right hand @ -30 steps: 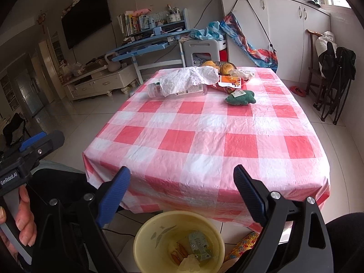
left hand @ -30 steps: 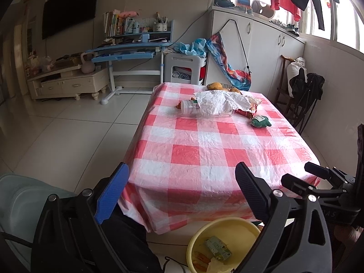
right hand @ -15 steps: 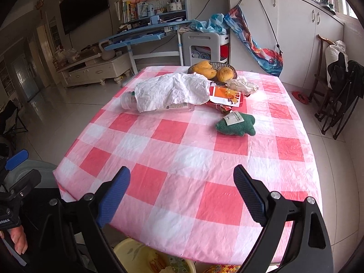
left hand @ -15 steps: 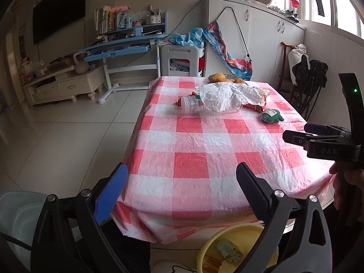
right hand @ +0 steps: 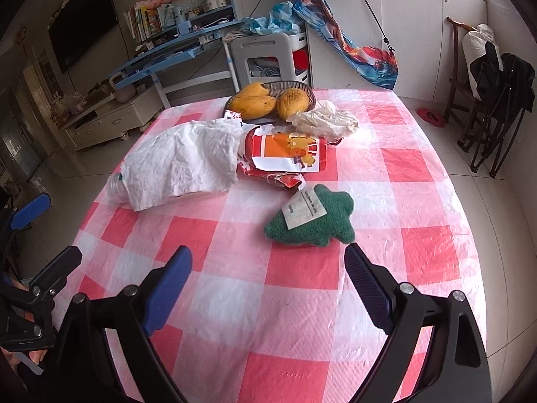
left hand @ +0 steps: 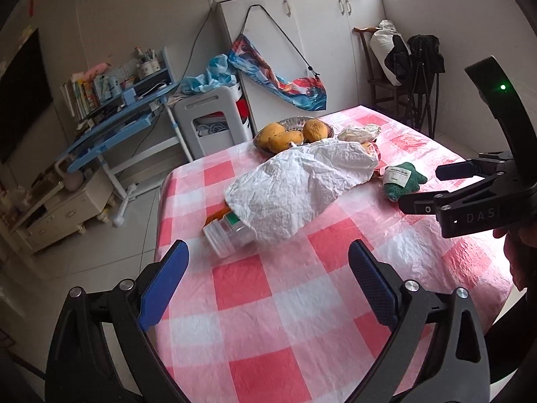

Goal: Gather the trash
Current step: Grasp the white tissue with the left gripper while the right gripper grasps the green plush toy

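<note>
On the red-and-white checked table (left hand: 302, 288) (right hand: 302, 302) lies a crumpled white plastic bag (left hand: 295, 188) (right hand: 181, 164) draped over a clear plastic bottle (left hand: 225, 238) (right hand: 115, 184). Behind it are a torn red-and-orange snack wrapper (right hand: 285, 151) and a wad of crumpled white paper (right hand: 325, 121) (left hand: 359, 132). A green plush toy with a paper tag (right hand: 312, 218) (left hand: 402, 179) lies to the right. My left gripper (left hand: 268, 278) stands open just short of the bottle, with nothing between its fingers. My right gripper (right hand: 268, 282) is open too, a little short of the plush toy, empty.
A basket of mangoes (right hand: 268, 100) (left hand: 292, 132) stands at the table's far end. Beyond are a white stool (right hand: 268, 57), a blue desk (right hand: 174, 53), white cabinets (left hand: 319, 43) and a chair with dark clothes (right hand: 493, 77) at the right. Tiled floor surrounds the table.
Both grippers have moved forward from above the yellow bucket to over the table, closer to the trash. The bucket has left both views. The left gripper has rolled.
</note>
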The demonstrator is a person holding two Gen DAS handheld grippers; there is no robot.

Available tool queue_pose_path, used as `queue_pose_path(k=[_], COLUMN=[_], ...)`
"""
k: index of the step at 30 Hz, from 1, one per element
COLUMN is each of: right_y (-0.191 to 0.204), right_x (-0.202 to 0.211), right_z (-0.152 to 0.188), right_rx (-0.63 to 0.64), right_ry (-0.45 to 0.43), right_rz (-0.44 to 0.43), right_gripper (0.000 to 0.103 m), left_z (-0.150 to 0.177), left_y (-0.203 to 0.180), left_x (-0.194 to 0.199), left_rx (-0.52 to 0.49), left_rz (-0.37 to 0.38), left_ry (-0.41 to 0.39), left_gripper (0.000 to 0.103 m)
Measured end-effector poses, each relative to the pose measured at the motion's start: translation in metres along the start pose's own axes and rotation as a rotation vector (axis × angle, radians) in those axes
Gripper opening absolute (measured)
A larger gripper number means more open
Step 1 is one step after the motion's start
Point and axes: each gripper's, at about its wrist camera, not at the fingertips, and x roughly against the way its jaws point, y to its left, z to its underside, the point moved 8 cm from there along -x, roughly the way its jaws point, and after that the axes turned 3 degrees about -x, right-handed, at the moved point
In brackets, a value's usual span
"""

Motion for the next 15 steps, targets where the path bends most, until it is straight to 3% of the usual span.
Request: queue_pose_path(k=[4, 11, 15], right_y=[-0.011, -0.018, -0.018], right_x=[-0.015, -0.022, -0.027], right_z=[-0.006, -0.008, -0.008], right_rx=[-0.03, -0.037, -0.045], right_ry=[0.02, 0.032, 0.046], right_rz=[0.018, 0.024, 0.012], right_gripper=[0.088, 0.088, 0.088], left_z=[-0.024, -0.057, -0.058], left_y=[-0.01, -0.015, -0.017], left_x=[-0.035, -0.087, -0.107], left_rx=[-0.067, -0.075, -0.029], left_rz=[0.012, 0.029, 0.076], left_ry=[-0.027, -0.027, 0.009], left_gripper=[0.093, 0.093, 0.089])
